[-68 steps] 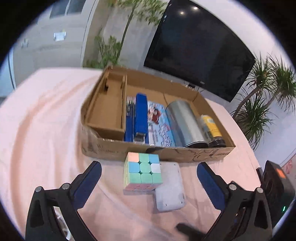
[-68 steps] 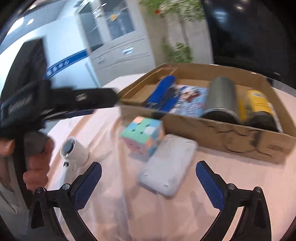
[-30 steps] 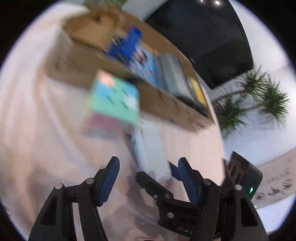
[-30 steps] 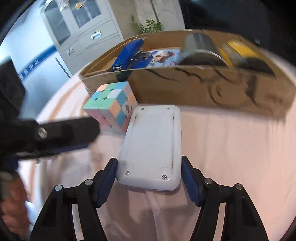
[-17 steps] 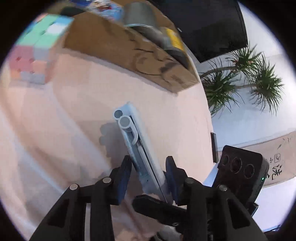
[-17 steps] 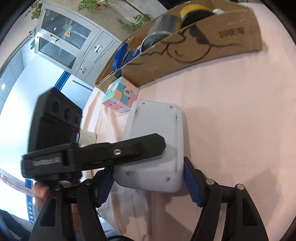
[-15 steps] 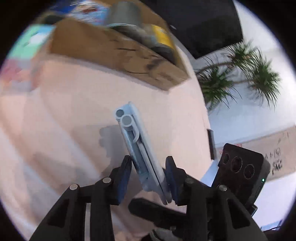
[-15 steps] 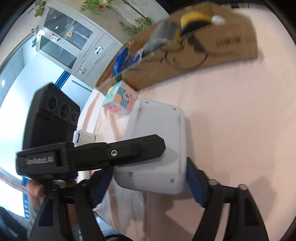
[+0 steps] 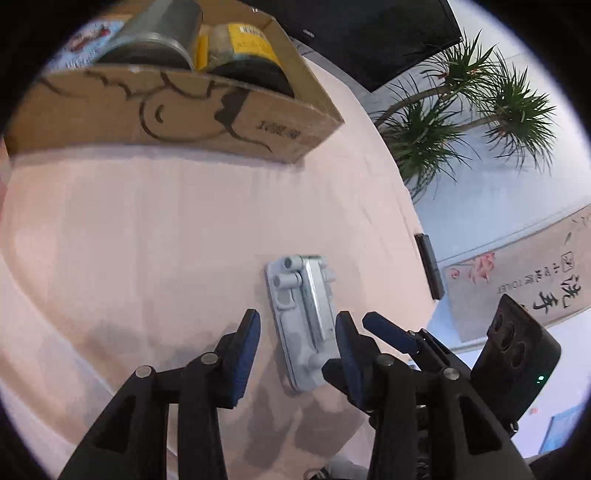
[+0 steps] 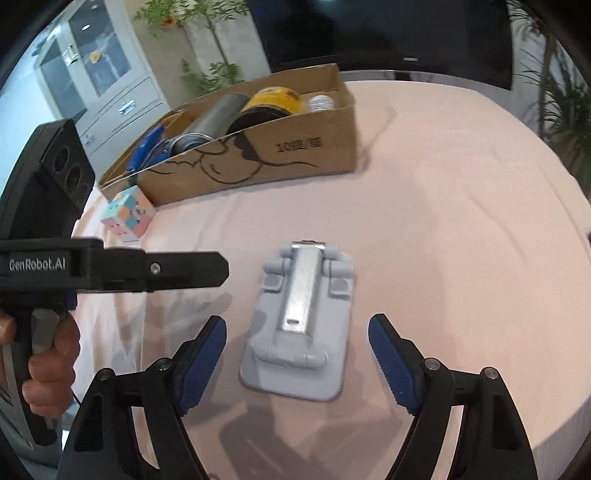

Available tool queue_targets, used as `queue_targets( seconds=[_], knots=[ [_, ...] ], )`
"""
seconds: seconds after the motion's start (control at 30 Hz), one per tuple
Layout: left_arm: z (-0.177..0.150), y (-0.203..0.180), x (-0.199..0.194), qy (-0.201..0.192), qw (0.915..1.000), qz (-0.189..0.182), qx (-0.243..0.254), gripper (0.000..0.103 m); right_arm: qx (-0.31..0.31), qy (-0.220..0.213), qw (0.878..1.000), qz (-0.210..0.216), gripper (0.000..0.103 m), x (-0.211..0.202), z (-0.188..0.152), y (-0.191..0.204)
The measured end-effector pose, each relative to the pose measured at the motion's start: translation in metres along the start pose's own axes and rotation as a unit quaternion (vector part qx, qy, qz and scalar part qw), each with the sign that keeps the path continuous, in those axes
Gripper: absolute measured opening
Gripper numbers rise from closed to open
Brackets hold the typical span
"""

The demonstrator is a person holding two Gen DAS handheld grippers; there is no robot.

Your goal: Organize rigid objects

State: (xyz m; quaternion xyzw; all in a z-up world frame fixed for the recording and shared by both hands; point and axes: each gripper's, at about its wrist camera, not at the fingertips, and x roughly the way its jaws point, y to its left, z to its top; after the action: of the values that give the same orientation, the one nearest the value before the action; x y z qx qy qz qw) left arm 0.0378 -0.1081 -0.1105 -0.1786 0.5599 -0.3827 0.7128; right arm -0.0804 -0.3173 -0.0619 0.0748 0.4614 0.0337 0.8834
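A grey folding stand with a metal arm lies flat on the pink tablecloth, metal side up. My right gripper is open and straddles its near end without touching it. My left gripper is open with its fingers either side of the same stand; the left tool reaches in from the left in the right wrist view. A pastel puzzle cube sits by the cardboard box.
The box holds a grey cylinder, a yellow-labelled jar, a blue stapler and a printed pack. A black screen and potted plants stand behind the table. A dark device lies near the table's right edge.
The stand was gripped by both grippers and lifted on edge; now it lies flat, flipped metal side up, and both grippers have opened and let go.
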Motion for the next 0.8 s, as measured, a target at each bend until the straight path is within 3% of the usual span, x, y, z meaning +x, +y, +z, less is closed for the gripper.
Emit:
queue_targets(
  seconds=[0.1,0.2,0.27,0.43,0.53,0.57,0.67,0.73,0.8],
  knots=[
    [0.001,0.006,0.015,0.028,0.9992,-0.020,-0.019,0.041,-0.016,-0.005,1.000,-0.022,0.079,0.000,-0.004,0.011],
    [-0.002,0.011,0.019,0.033,0.9983,-0.036,-0.031,0.041,-0.061,-0.005,0.996,-0.061,0.074,0.014,-0.007,0.026],
    [-0.005,0.014,0.019,0.030,0.9978,-0.044,-0.039,0.041,-0.060,0.015,0.997,-0.037,0.046,0.023,-0.007,0.025],
    [-0.010,0.019,0.025,0.049,0.9954,-0.067,-0.049,0.042,-0.057,0.015,0.998,-0.016,0.036,0.026,-0.007,0.034],
    [-0.011,0.028,0.020,0.036,0.9956,-0.061,-0.061,0.043,-0.007,0.015,1.000,0.023,0.030,0.028,-0.005,0.029],
    [-0.010,0.033,0.017,0.033,0.9949,-0.066,-0.069,0.042,0.015,0.017,0.999,0.037,0.020,0.028,-0.004,0.025],
    [-0.011,0.042,0.010,0.030,0.9941,-0.074,-0.073,0.042,0.054,0.029,0.995,0.076,0.019,0.031,-0.004,0.019],
    [-0.014,0.051,0.007,0.030,0.9909,-0.093,-0.093,0.039,0.053,0.027,0.995,0.075,0.019,0.032,-0.004,0.025],
    [-0.015,0.057,0.006,0.035,0.9897,-0.094,-0.103,0.037,0.031,0.019,0.998,0.046,0.021,0.032,-0.005,0.037]
  ],
)
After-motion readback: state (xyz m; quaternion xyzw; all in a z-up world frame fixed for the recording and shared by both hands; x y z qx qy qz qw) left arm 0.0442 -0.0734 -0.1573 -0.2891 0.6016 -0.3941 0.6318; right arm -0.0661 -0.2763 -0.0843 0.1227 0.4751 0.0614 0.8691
